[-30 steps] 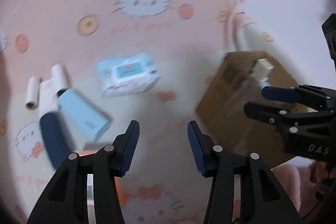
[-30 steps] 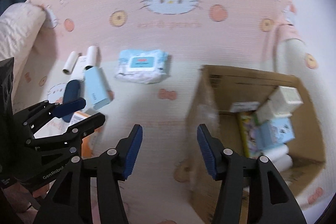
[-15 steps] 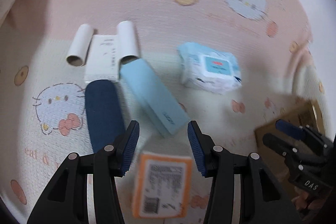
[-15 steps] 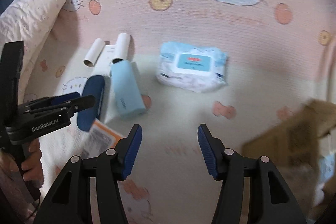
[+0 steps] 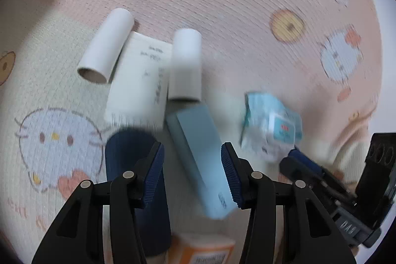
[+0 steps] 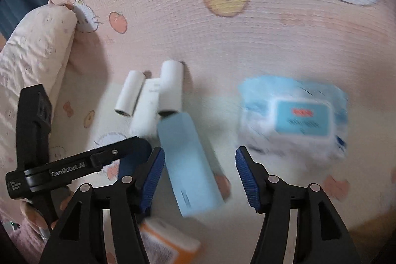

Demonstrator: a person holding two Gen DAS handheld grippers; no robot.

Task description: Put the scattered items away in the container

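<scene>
Both claws hang spread and empty, the right claw (image 6: pixel 199 176) opening over one pale blue box (image 6: pixel 189 166), the left claw (image 5: pixel 191 171) beside it. Around lie two white tubes (image 5: pixel 105 57), one white box (image 5: pixel 139 88), one navy case (image 5: pixel 135 165), one wipes pack (image 6: pixel 295 115), one orange box (image 6: pixel 168 243), all on the mat (image 6: pixel 272 41).

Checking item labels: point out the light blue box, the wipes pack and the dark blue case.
light blue box (image 6: pixel 190 165), right wrist view, top face
wipes pack (image 6: pixel 299 118), right wrist view, label
dark blue case (image 5: pixel 128 152), left wrist view, upper end
</scene>
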